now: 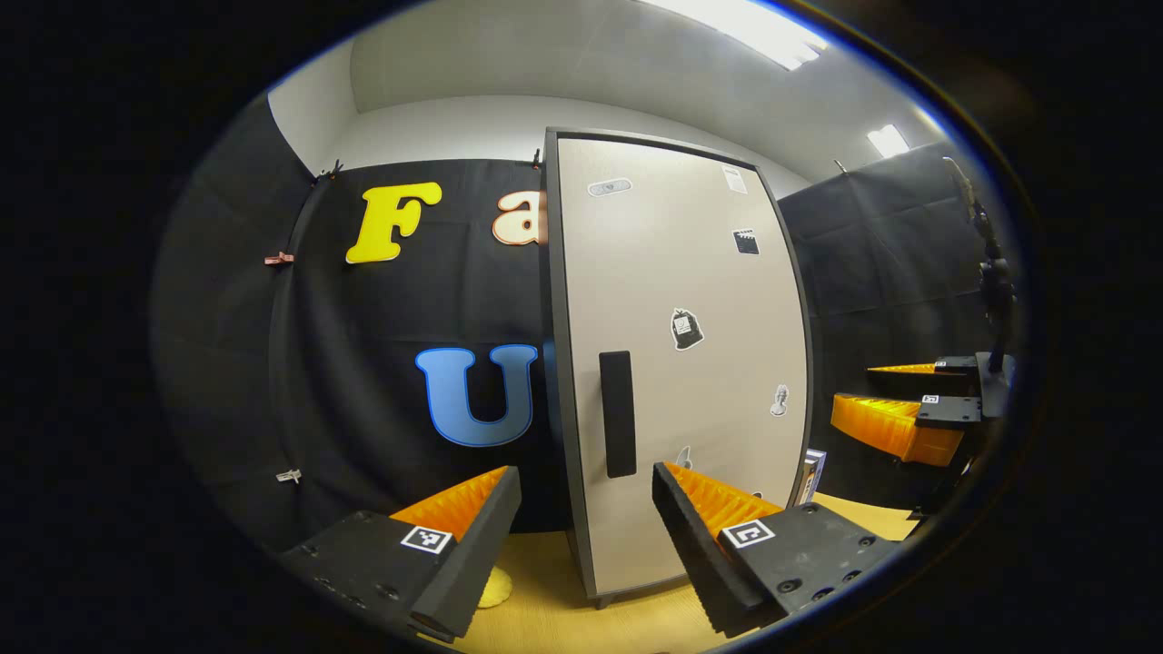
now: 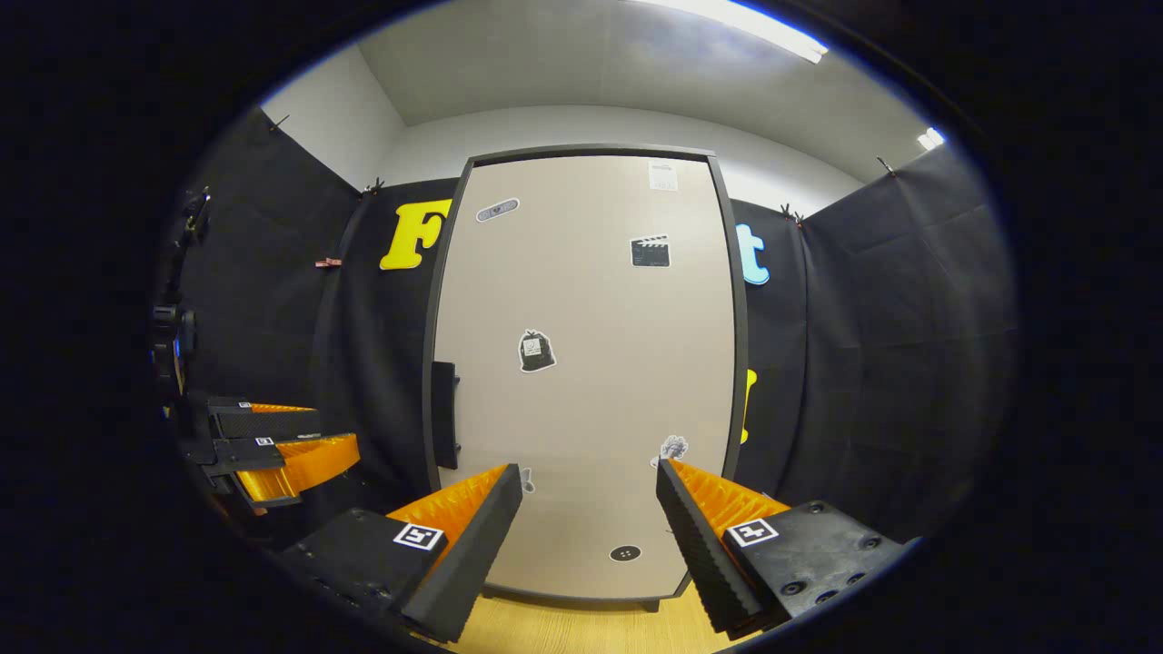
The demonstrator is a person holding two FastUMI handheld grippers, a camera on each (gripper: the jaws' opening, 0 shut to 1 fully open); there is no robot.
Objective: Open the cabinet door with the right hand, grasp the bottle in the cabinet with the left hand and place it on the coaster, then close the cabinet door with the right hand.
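The tall cabinet [image 1: 672, 300] stands on the wooden table with its beige door [image 2: 581, 363] shut, hiding what is inside. A dark vertical handle [image 1: 618, 413] sits on the door's left side, seen edge-on as the handle [image 2: 443, 413] in the right gripper view. My left gripper [image 1: 586, 472] is open, a short way in front of the handle, holding nothing. My right gripper [image 2: 589, 469] is open too, facing the lower middle of the door; it appears as the right gripper [image 1: 886, 395] off to the side. A yellow coaster [image 1: 495, 589] lies on the table left of the cabinet's foot.
The wooden table top [image 1: 545, 622] runs under the cabinet. A small box [image 1: 813, 472] stands at the cabinet's right corner. Black cloth walls close in behind and on both sides. The left gripper [image 2: 309, 434] hangs at the left of the right gripper view.
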